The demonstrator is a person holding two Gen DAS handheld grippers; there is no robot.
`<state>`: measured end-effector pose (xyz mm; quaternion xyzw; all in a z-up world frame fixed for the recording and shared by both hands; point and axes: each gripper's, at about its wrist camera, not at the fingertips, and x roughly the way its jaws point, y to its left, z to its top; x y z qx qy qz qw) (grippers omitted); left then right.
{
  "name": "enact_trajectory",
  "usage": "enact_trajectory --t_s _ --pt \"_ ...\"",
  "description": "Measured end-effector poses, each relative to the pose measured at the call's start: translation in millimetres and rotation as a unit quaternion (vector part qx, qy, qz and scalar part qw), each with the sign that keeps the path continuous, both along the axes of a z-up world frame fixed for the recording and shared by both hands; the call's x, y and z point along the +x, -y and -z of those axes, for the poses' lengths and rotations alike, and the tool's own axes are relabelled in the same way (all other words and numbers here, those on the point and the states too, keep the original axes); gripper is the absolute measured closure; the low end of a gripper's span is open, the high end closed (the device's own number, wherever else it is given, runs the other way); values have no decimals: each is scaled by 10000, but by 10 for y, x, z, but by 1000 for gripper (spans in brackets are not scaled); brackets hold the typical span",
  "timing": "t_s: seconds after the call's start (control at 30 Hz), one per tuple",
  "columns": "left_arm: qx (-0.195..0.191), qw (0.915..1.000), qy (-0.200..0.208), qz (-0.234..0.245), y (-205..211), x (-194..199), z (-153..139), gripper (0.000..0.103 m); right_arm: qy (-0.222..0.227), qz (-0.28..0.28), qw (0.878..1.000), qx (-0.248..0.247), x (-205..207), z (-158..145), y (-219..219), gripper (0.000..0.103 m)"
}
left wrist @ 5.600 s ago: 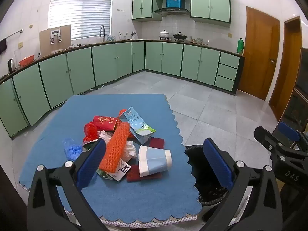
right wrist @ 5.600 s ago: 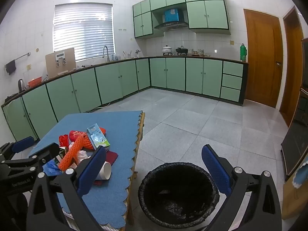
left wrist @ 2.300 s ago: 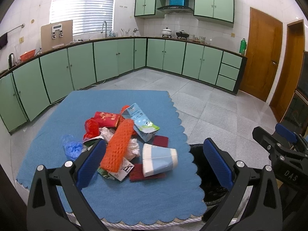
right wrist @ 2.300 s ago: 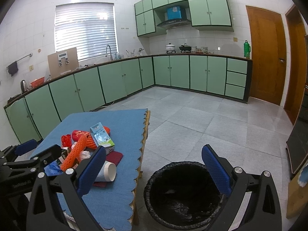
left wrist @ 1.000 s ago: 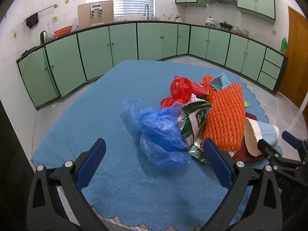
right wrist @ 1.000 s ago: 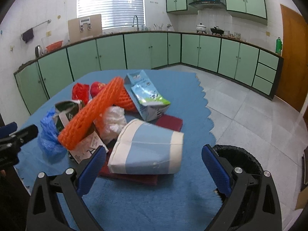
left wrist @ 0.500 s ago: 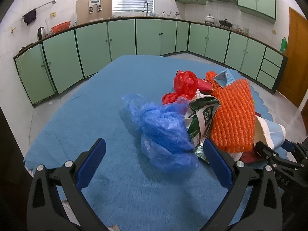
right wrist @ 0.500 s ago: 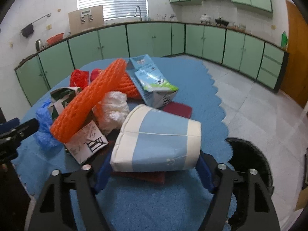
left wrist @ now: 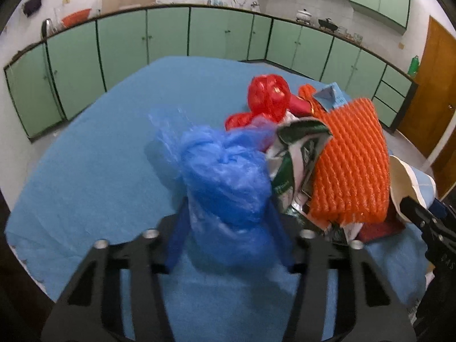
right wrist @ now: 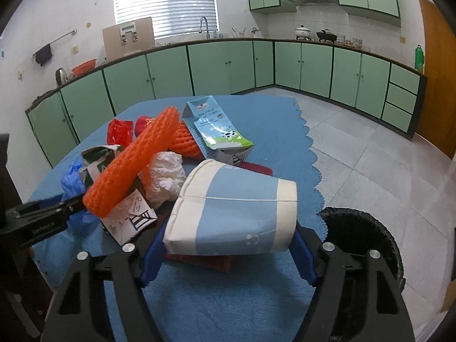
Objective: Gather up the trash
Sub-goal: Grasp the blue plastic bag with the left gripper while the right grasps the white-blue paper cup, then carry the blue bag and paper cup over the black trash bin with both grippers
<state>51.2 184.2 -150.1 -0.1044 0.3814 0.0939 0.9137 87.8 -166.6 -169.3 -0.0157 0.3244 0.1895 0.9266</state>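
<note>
The blue plastic bag point(left wrist: 228, 182) is motion-blurred and hides the fingertips around it. The trash bin point(right wrist: 367, 245) is partly hidden behind a gripper arm.

Surface: table under a blue scallop-edged cloth point(right wrist: 279, 125)
On it: heap of mixed trash point(right wrist: 159, 168), dark red flat pad point(right wrist: 256, 168)

I see green cabinets point(right wrist: 222, 68) along white tiled walls point(right wrist: 313, 17). Above the cabinets is a bright window point(right wrist: 165, 2) with blinds; right of them, a wooden door point(right wrist: 436, 65). The floor point(right wrist: 370, 148) is grey tile.

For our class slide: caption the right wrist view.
Right gripper clamps a blue-and-white paper cup beside the black-lined bin.
</note>
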Motion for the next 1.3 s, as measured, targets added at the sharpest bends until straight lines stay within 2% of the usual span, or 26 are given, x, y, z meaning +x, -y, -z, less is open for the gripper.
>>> enact_trajectory --t_s 0.17,0.3,0.57,0.77,0.97,1.3 --pt "-8 9999 95 48 34 -21 -25 84 18 -21 10000 27 -1 -23 3 29" --pt "-43 9994 309 -134 -19 -105 -156 89 118 -26 9999 73 -23 -99 39 29" --pt "152 9963 716 -444 -116 -273 -548 91 325 -116 9990 296 -65 -361 117 29" --pt "169 9930 1098 -408 -17 -346 -845 91 505 -157 9976 450 -114 -559 197 29" --pt "155 9914 1296 -58 286 -279 -1018 91 664 -65 9964 515 -166 -704 345 29" --pt "72 9882 1353 718 901 -54 -1070 91 818 421 9942 554 -219 -873 806 29"
